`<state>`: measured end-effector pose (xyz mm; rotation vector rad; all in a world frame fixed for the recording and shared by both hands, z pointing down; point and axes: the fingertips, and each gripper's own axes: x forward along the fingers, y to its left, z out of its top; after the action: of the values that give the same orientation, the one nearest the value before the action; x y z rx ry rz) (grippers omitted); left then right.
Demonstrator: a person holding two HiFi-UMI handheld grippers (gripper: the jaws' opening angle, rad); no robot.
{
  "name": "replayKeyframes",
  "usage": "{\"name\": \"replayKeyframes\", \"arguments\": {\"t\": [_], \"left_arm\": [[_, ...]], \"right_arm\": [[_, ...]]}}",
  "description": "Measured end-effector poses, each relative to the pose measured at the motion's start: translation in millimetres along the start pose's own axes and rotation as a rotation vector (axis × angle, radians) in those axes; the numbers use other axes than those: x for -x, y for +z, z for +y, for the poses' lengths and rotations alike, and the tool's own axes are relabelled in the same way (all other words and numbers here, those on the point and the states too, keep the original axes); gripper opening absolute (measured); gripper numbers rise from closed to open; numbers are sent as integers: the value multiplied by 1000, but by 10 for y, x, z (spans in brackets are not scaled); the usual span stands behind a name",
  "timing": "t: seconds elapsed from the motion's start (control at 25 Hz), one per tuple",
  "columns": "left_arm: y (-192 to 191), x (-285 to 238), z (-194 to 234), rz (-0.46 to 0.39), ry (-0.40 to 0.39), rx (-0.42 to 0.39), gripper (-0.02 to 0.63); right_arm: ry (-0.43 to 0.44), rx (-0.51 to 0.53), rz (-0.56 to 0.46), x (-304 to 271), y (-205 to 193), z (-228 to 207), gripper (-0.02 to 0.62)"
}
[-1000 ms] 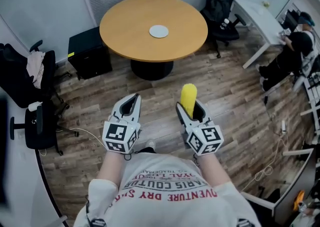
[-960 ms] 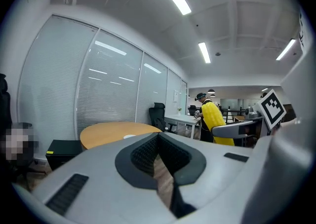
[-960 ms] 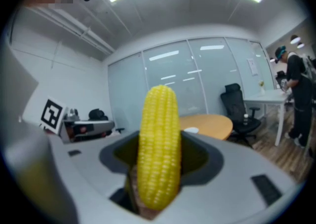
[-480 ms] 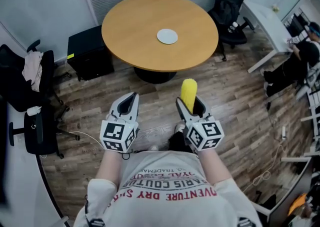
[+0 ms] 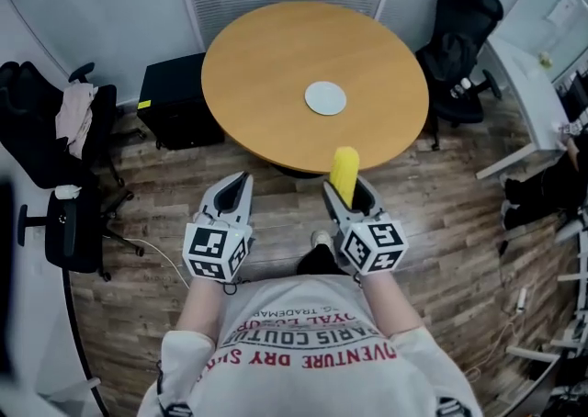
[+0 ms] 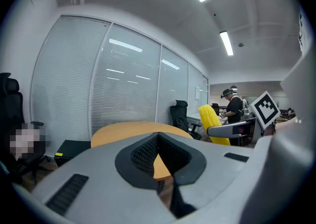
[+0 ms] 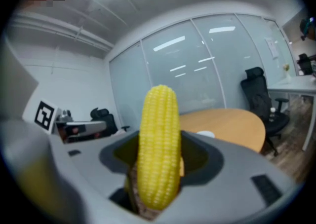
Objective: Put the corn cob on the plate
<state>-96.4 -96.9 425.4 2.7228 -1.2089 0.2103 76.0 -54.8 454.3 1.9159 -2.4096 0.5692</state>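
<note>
Carry step: the right gripper (image 5: 345, 193) clamps the corn cob (image 5: 345, 174); the left gripper (image 5: 236, 191) is closed, empty. Next comes reaching the plate (image 5: 325, 98) mid-table (image 5: 262, 66).

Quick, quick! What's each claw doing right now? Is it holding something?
Left claw: closed, holding nothing.
Right claw: closed on the yellow corn cob.
</note>
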Motion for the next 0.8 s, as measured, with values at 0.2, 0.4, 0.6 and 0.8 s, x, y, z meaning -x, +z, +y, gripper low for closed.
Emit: {"name": "replayKeyframes", "arguments": {"t": [0.2,0.4,0.6,0.8], "left_arm": [[251,-667,-81,-12,64,-4,34],[395,-1310,-119,-32,123,13,34],[453,-1815,-165,-24,153,40,34],[446,-2167,-95,2,167,45,34]], "right_arm": [[63,35,38,-498,353,-649,262],[125,80,61,-919,644,-1193,262],[173,93,102,-1244,773,-1587,262],[181,61,133,-1541,775,-1860,262]]}}
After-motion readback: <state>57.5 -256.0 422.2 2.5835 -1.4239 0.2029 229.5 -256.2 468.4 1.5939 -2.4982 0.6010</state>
